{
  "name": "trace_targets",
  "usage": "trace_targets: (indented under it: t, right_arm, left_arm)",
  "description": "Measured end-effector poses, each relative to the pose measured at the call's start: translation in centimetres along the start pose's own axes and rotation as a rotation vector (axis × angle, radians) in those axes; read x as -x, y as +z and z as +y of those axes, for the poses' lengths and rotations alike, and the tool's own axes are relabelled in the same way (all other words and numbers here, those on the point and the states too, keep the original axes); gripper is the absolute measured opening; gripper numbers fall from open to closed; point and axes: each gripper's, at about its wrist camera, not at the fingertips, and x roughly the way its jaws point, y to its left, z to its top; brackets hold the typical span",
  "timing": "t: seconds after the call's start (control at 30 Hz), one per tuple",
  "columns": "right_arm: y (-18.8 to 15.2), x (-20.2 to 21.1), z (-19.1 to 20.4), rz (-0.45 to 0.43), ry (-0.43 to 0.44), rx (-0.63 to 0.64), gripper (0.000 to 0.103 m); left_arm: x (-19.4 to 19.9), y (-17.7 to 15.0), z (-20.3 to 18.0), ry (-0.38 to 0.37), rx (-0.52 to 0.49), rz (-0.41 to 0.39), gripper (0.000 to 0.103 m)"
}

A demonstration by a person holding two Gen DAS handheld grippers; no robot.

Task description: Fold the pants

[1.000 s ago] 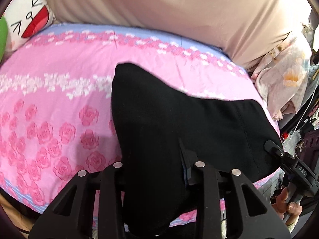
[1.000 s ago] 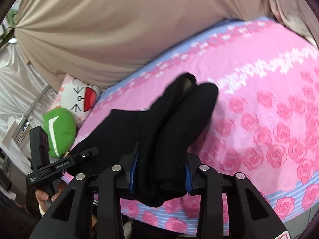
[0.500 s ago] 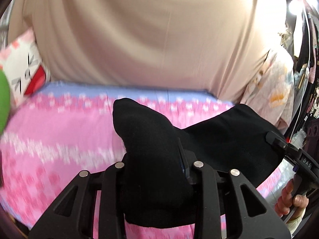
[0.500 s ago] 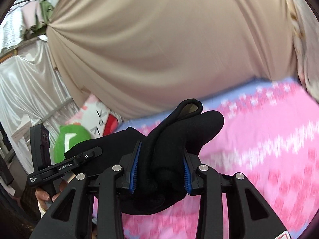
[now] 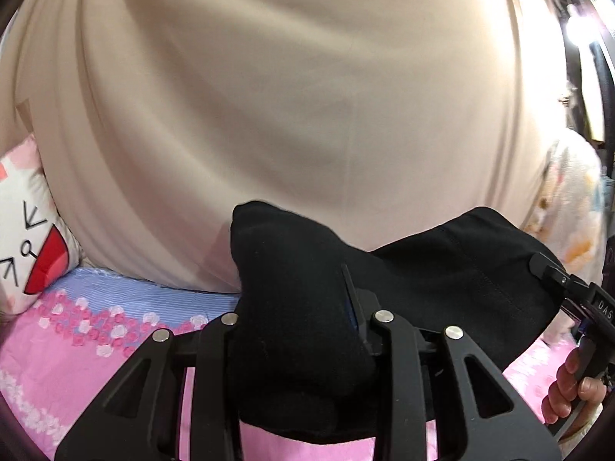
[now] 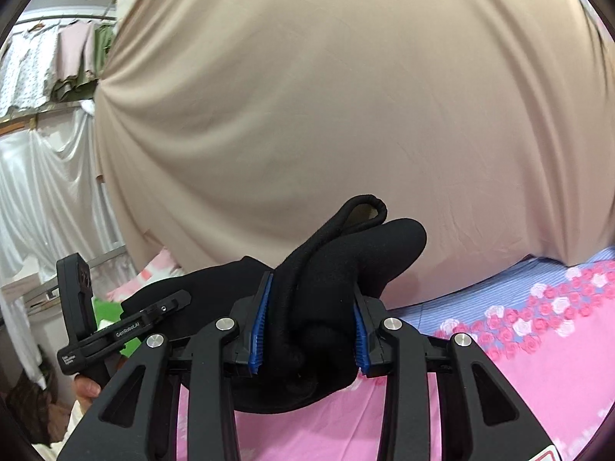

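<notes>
Black pants [image 5: 442,280] hang stretched in the air between both grippers, above a pink rose-print bed [image 5: 57,376]. My left gripper [image 5: 300,319] is shut on a thick bunch of the black cloth, which bulges out past its fingers. My right gripper [image 6: 307,322] is shut on another bunch of the pants [image 6: 346,265], squeezed between its blue pads [image 6: 259,330], with a hem loop sticking up. Each wrist view shows the other gripper at its edge, a hand [image 5: 569,395] on the handle: the right one [image 5: 553,274] and the left one [image 6: 169,305].
A large beige curtain [image 5: 307,96] hangs right behind the bed and fills both views. A white cartoon-face pillow [image 5: 27,246] and a green cushion [image 6: 111,315] lie at the bed's left end. Floral fabric [image 5: 569,199] hangs on the right; clothes [image 6: 57,61] hang at upper left.
Both grippers have risen and tilted up with the pants, lifting the cloth off the bed. The views now face the beige curtain instead of the bedspread.
</notes>
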Motion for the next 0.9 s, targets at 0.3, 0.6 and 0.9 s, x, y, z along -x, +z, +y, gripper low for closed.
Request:
trace_targets:
  t: [0.3,0.6,0.9]
  right_arm:
    - [-11.2,-13.7,-13.3,0.448,-0.229,-0.217,0.044]
    - [-10.2,-3.7,-11.8,0.437,-0.499,0.06,0.067]
    - [-14.1,-11.4,-8.7,0.573,-0.633,0.352,0.056]
  left_arm:
    - [-17.8,-12.3,6.2,0.098,0.142,0.432,0.034]
    - [-6.5,-12.5,8.3,0.27,0.09,0.305,0.081]
    - [-5.1,-14.7,3.6,0.298,0.094,0.35,0.088]
